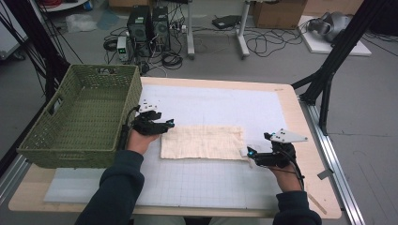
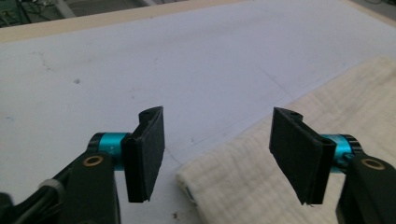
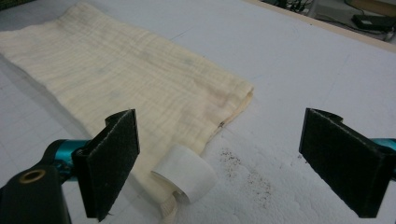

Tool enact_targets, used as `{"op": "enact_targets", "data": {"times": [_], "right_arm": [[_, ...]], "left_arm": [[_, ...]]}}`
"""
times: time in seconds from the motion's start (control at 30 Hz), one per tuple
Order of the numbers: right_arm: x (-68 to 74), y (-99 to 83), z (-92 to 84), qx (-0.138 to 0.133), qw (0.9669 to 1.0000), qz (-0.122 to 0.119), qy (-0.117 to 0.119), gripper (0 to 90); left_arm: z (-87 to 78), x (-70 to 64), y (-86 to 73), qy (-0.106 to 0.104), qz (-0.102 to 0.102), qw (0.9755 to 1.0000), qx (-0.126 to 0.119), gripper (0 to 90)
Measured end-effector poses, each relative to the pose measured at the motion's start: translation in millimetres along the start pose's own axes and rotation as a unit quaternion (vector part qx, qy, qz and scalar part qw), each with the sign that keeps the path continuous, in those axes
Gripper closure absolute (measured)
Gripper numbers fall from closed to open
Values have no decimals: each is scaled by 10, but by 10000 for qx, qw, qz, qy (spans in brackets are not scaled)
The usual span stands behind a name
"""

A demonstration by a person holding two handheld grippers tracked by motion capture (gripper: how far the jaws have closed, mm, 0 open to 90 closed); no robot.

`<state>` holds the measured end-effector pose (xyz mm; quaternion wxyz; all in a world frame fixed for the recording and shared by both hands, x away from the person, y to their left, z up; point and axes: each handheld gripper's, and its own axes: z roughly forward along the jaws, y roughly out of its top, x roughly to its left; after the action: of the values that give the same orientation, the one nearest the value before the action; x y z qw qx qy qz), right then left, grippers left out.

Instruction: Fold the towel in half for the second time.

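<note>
High view: a cream cloth (image 1: 202, 141), folded into a flat rectangle, lies near the middle of the white gridded mat (image 1: 197, 183) that covers the wooden table (image 1: 307, 140). Long sides run parallel to the table's near edge. A green woven basket (image 1: 82, 115) stands on the table's left edge, overhanging the mat's left side.

Left gripper (image 1: 164, 125) sits at the cloth's far-left corner, just beside the basket's right wall. Left gripper view: jaws stand apart, pads (image 2: 145, 154) clear of the fabric; the cloth's corner (image 2: 243, 172) lies on the mat between and below them, not pinched. Released, nothing held (gap looks narrower than the right gripper's).

Right gripper (image 1: 253, 154) rests at the cloth's near-right corner, toward the table's right edge. Right gripper view: jaws wide apart, pads (image 3: 114, 158) touching nothing. Between them on the mat lies the cloth's corner (image 3: 154, 88) with a white label tab (image 3: 187, 175) curled up out of the hem. Dark specks dot the mat just beside the tab. Released as well.

Cloth lies flat, a few faint grey marks on its top face. Both hands hold their grippers low over the mat; dark sleeves enter from the near edge.
</note>
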<state>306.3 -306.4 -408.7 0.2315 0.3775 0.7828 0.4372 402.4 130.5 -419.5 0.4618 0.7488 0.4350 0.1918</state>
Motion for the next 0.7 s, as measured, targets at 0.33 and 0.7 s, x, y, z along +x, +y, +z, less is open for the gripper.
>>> {"op": "enact_targets", "data": {"times": [0.33, 0.7], "right_arm": [[9, -2, 21, 41, 10000, -53, 8, 115], [10, -5, 38, 99, 9999, -36, 35, 116]], "left_arm": [[191, 36, -122, 85, 199, 9978, 625, 472], [225, 18, -166, -106, 492, 9946, 909, 673]]}}
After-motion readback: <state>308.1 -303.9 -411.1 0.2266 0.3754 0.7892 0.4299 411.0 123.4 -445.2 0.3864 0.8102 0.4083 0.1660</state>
